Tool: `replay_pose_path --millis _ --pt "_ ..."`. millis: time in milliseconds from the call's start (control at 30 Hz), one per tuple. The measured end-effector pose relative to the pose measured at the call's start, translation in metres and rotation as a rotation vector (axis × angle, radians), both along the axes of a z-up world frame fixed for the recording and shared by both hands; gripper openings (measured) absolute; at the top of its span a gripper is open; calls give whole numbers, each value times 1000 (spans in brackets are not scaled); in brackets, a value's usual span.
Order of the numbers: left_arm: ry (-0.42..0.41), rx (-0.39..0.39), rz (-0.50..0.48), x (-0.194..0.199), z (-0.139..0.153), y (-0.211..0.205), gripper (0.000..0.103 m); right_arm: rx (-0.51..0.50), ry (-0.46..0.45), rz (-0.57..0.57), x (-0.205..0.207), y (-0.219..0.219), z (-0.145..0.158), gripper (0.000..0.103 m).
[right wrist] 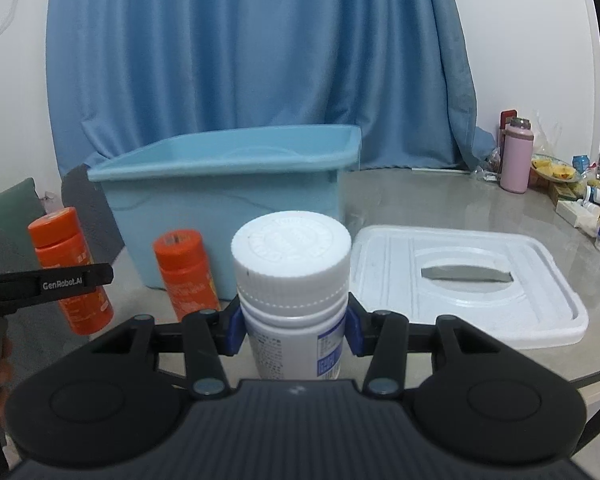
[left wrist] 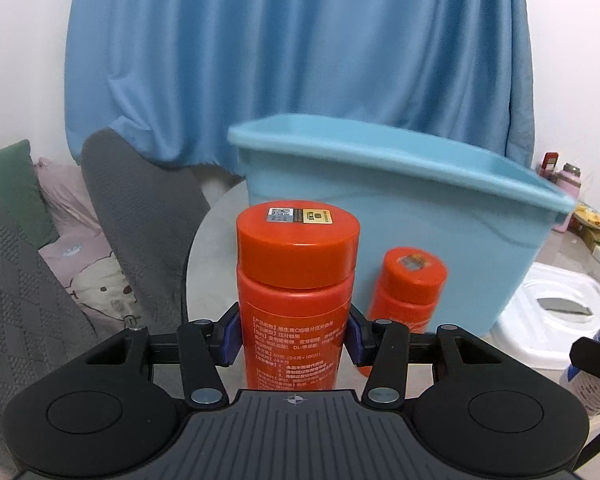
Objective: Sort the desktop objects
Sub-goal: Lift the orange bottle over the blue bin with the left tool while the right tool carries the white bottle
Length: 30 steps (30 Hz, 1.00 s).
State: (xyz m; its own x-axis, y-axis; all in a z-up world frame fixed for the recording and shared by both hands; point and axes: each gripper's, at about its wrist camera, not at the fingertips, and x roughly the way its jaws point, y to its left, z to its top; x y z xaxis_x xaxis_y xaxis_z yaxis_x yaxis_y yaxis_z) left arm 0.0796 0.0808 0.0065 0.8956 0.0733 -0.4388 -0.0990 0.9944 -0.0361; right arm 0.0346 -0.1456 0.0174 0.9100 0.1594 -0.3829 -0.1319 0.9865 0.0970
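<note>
Jaws of both grippers clamp upright bottles: left gripper (left wrist: 294,338) an orange bottle (left wrist: 296,280), right gripper (right wrist: 296,330) a white bottle (right wrist: 292,296); the blue bin (right wrist: 228,184) stands just ahead, rim above both caps.

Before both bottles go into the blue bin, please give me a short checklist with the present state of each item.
1. Left gripper shut on held orange bottle: ok.
2. Right gripper shut on white bottle: ok.
3. Blue bin open on top: ok.
4. Space inside the bin: cannot tell.
5. White lid lies beside the bin, not on it: ok.
6. Second orange bottle stands upright before the bin: ok.
</note>
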Motion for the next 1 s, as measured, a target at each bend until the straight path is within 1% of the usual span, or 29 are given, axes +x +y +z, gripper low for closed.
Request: replay_pose_path --millis 267,433,633,767,1000 --pt "-16 -9 -18 -23 47 -1 50 3 -19 10 1 7 39 48" --pt "-26 -14 -31 -26 73 -3 50 5 -44 20 3 9 59 48" --pt "-45 -2 -46 -13 99 -7 50 11 -75 15 15 5 76 48" --pt "-48 -14 -60 5 112 -13 50 17 -94 14 29 3 85 48" --pt "-55 -3 -80 44 131 -26 50 12 -120 17 58 4 100 48"
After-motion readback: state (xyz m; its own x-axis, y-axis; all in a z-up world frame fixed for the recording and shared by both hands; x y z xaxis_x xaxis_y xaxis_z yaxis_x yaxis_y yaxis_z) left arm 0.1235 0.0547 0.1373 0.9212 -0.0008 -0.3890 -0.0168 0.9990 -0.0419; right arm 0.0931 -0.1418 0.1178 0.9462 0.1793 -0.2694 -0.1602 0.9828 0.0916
